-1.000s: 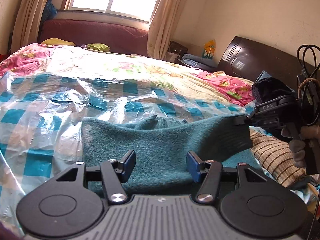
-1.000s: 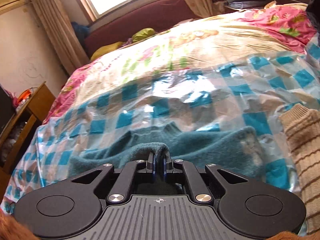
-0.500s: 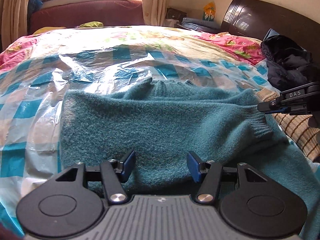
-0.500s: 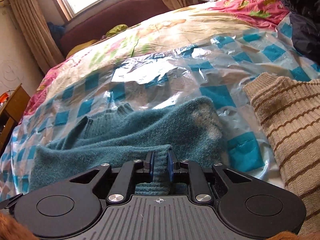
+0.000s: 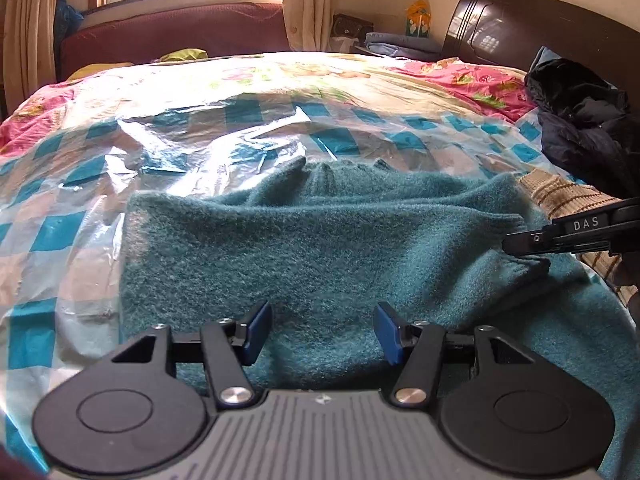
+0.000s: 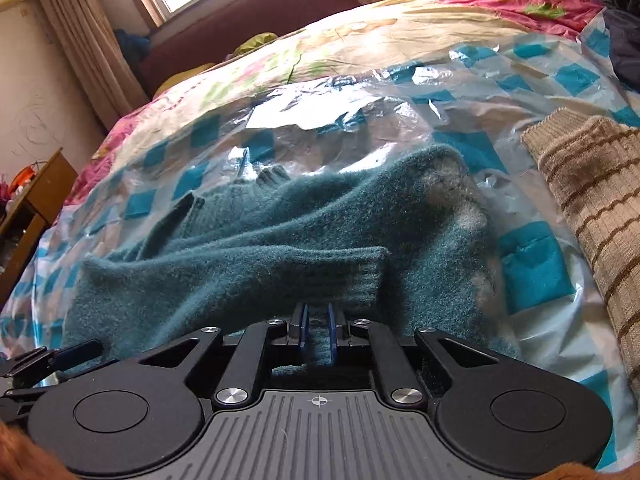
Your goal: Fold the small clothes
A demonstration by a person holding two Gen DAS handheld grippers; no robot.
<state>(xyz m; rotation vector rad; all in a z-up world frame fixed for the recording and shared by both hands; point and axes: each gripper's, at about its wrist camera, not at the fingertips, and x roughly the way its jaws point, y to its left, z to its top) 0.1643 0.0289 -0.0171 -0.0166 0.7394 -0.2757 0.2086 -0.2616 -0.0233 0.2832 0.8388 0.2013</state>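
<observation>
The bed (image 5: pixel 280 76) filled both views, its floral quilt running to the upper frame, with a crinkled clear plastic sheet printed in blue squares (image 5: pixel 80 184) spread over the middle. On that sheet lay the teal sweater (image 5: pixel 320 240), centre and lower centre of both views, one sleeve folded across its body so the ribbed cuff (image 6: pixel 360 276) sat just above your right tool. A tan knit with brown stripes (image 6: pixel 592 184) lay at the right edge of the right wrist view, beside the sweater; a dark jacket (image 5: pixel 580 128) was heaped at the upper right of the left wrist view. Your left gripper (image 5: pixel 320 332) hung over the sweater's near part with its jaws well apart, gripping nothing. Your right gripper (image 6: pixel 318 334) had just been opening a little, its blue pads narrowly apart with a strip of teal knit between them; I could not tell whether they pressed on it.
</observation>
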